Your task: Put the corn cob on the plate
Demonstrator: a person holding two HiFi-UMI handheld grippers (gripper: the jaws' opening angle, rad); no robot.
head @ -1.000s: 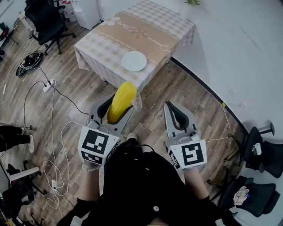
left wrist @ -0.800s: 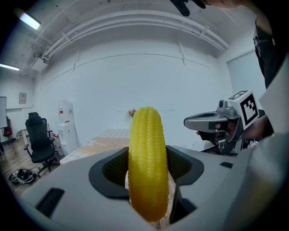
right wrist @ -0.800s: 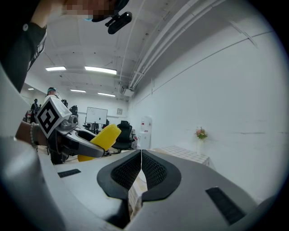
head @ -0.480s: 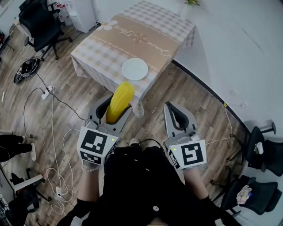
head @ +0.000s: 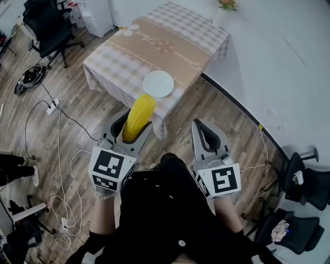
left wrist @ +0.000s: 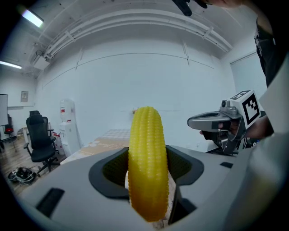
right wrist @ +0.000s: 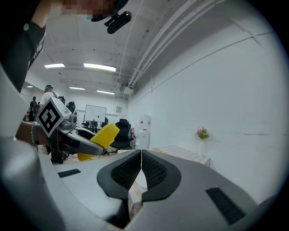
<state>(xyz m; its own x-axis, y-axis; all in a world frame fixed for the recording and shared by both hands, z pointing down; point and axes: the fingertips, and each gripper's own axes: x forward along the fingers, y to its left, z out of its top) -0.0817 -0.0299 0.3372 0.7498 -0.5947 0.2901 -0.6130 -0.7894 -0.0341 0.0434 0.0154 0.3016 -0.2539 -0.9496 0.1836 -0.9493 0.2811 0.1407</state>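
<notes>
1. The left tool (head: 134,121) is closed on the corn cob (head: 138,117). Its two jaws press the yellow cob from either side, near the cob's lower half.
2. The cob stands out beyond the jaw tips and points toward 12 o'clock, at the worktop (head: 154,46). In the head view its far end overlaps the near edge of the checked cloth.
3. The cob is held up in the air over the wooden floor (head: 77,103), not touching the worktop.
4. The white plate (head: 158,83) sits near the worktop's near edge, at about 1 o'clock from the cob and apart from it. Nothing lies on the plate.
5. The right tool (right wrist: 141,167) has its ribbed pads pressed together with nothing between them. It is held at 3 o'clock from the left tool, level with it.
6. A small pot of flowers (head: 227,4) stands at the far corner of the worktop, at about 1 o'clock from the plate.
7. A black office chair (head: 49,28) stands at 10 o'clock from the worktop, and cables (head: 59,124) trail over the floor at 9 o'clock of the left tool.
</notes>
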